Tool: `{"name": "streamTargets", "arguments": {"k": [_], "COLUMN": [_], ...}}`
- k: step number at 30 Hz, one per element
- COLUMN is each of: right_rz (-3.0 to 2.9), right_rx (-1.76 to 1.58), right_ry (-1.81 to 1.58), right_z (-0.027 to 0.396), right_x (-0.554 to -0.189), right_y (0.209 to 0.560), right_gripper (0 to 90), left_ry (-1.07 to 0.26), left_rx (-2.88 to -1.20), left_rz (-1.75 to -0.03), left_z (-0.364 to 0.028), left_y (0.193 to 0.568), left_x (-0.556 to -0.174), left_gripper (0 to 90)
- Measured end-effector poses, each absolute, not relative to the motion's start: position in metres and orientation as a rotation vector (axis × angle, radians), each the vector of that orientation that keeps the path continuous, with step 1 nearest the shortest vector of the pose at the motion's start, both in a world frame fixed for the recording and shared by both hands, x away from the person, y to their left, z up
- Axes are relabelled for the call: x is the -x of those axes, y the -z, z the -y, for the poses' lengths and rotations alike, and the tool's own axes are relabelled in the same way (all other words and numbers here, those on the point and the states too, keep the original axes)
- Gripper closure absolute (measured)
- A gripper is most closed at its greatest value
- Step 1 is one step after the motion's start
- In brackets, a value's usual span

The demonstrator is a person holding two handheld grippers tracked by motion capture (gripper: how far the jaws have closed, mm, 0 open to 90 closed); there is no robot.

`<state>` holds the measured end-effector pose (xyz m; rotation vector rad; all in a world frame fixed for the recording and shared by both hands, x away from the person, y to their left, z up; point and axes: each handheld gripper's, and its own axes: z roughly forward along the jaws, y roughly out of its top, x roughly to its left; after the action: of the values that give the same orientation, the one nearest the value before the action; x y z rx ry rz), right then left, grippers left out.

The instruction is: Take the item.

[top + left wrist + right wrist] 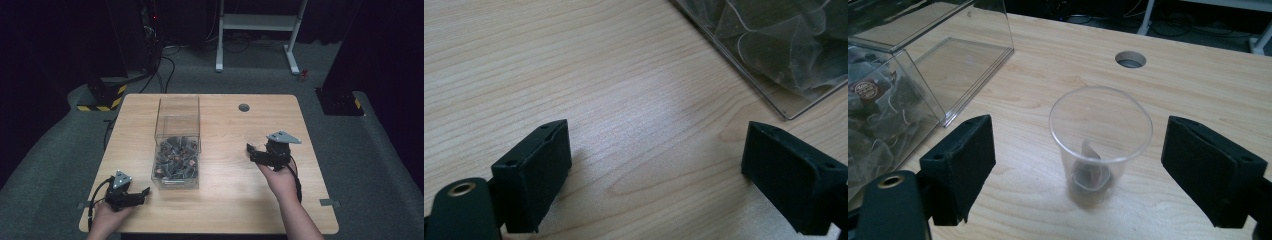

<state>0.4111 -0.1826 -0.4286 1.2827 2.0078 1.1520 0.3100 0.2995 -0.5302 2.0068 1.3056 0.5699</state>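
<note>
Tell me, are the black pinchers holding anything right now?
No, nothing. The left gripper is open over bare table; the right gripper is open around a plastic cup, not touching.

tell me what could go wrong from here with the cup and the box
1. The clear cup stands upright between the open right gripper jaws, holding just one tea bag. It looks light, so a jaw that touches one side first may tip or slide it.
2. The clear box of tea bags is hard to see. The open left gripper sits close to its corner and could knock it when moving in.
</note>
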Motion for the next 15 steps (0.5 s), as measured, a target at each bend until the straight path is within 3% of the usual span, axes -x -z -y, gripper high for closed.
{"name": "streamTargets", "arguments": {"k": [15], "right_rz": [-2.009], "right_rx": [-1.289], "right_ry": [-1.101], "right_z": [0.202], "right_x": [-0.37], "right_y": [0.457], "right_gripper": [14.4], "left_ry": [-0.57], "left_rx": [-2.007], "left_rz": [-1.305], "left_z": [-0.299], "left_y": [0.53], "left_x": [-0.31], "left_gripper": [12.8]}}
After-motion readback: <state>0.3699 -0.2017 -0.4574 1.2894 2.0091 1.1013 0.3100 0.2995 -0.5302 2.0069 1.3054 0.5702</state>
